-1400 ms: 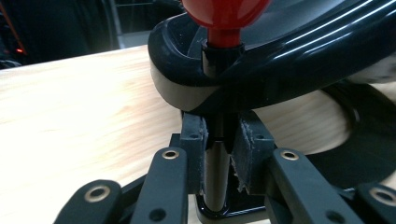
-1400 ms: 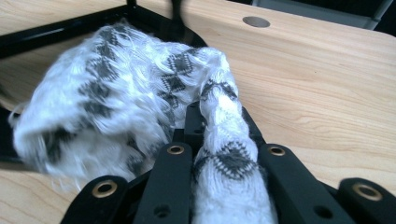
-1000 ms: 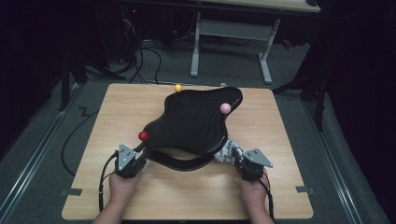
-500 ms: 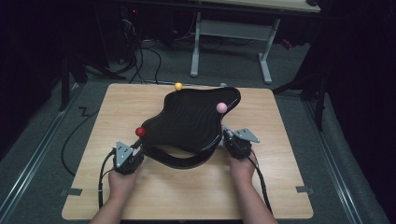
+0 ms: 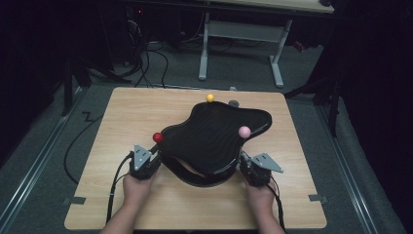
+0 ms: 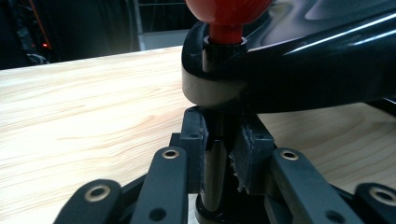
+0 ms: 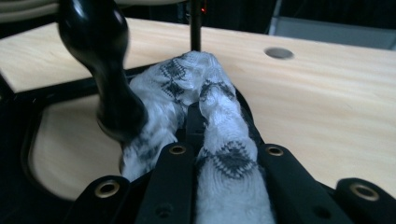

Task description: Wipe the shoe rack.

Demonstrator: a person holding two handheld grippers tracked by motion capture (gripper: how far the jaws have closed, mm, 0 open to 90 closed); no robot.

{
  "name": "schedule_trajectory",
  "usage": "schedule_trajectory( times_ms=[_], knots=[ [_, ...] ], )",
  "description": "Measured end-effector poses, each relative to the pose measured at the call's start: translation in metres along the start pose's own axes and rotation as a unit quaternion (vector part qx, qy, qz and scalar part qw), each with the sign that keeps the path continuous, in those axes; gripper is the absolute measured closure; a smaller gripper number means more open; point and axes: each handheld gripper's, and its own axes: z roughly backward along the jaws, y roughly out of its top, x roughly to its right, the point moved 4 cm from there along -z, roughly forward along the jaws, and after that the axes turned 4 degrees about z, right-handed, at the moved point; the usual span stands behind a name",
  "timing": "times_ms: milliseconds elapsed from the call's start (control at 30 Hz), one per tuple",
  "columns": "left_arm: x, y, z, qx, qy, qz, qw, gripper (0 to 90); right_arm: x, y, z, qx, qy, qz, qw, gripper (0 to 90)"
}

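From the high view I saw a light wooden table [image 5: 136, 117] on a grey floor, with a second desk frame [image 5: 238, 48] standing well behind it in the dark. A black, ridged, saddle-shaped rack [image 5: 214, 141] sat near the middle of the table. Three round knobs rose from its edge: a red knob [image 5: 157, 137] at its left, a yellow knob [image 5: 210, 97] at its far side and a pink knob [image 5: 244, 131] toward its right.

My left gripper [image 5: 145, 163] sat at the rack's near left corner, just below the red knob. In the left gripper view its jaws were pressed together on a thin metal post [image 6: 215, 172] that ran up through the rack's black rim to the red knob [image 6: 227, 11] above.

My right gripper [image 5: 253, 168] sat at the rack's near right edge, below the pink knob. In the right gripper view its jaws were pinching a white knitted sock with a dark pattern [image 7: 205, 135]. The sock lay bunched forward from the jaws over the rack's thin black base frame [image 7: 56, 95], touching a blurred black stalk [image 7: 105, 70] beside it.

A small grey disc [image 7: 279, 52] lay flat on the table farther off.
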Motion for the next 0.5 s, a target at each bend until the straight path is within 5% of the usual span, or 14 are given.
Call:
schedule_trajectory(
  times_ms=[300,500],
  knots=[
    [0.013,0.012,-0.032,-0.015,0.002,0.004,0.9999,74.9,0.026,-0.024,0.058,-0.002,-0.021,-0.013,0.9997,81.5],
    [0.012,0.012,-0.034,-0.015,0.004,0.006,0.9999,75.0,0.016,-0.001,0.097,0.070,-0.009,-0.008,0.9975,81.4]
  ],
)
